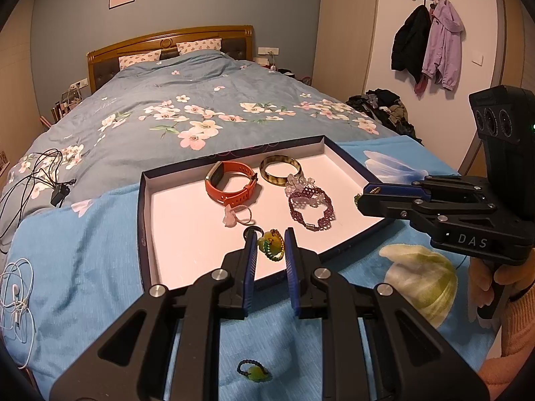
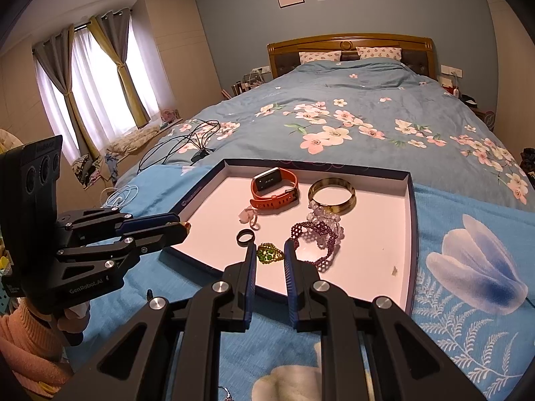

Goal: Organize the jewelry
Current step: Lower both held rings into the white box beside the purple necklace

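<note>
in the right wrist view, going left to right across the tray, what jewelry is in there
black ring → orange watch → amber bangle. The small pink piece, green beaded piece, purple bracelet and clear beads overlap these in the order, so I leave them out.

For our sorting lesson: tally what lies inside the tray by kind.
Watch: 1, orange watch
Bangle: 1, brown bangle
Beaded bracelets: 2, clear bracelet, purple bracelet
Small pieces: 3, black ring, pink charm, green beaded piece
Total: 7
</note>
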Demonstrator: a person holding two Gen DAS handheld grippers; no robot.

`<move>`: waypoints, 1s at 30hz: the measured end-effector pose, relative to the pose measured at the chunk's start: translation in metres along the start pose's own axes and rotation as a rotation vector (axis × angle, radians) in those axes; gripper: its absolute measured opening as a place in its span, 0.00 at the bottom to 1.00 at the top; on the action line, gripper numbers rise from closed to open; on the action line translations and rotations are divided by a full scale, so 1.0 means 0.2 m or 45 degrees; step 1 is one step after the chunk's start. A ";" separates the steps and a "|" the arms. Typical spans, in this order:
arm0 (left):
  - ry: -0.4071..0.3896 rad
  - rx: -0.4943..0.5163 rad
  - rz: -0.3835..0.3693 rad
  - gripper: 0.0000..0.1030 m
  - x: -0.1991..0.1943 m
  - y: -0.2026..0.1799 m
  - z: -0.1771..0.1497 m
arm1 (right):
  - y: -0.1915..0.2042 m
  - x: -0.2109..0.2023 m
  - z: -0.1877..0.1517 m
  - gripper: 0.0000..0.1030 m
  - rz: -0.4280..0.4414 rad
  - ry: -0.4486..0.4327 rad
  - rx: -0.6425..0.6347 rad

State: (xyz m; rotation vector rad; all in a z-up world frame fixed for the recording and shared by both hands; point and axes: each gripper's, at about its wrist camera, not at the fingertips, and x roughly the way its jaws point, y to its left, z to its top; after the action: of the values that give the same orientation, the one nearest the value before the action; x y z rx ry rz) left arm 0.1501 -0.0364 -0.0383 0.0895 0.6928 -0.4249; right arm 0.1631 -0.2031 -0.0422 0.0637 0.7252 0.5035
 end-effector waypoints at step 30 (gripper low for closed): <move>0.019 -0.008 0.029 0.16 0.09 0.03 0.03 | -0.03 0.11 0.04 0.14 -0.022 0.032 -0.007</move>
State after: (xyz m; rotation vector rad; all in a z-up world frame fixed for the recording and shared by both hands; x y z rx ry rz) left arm 0.1690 -0.0385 -0.0450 0.0945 0.7075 -0.4003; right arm 0.1846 -0.1972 -0.0499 0.0460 0.7487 0.4903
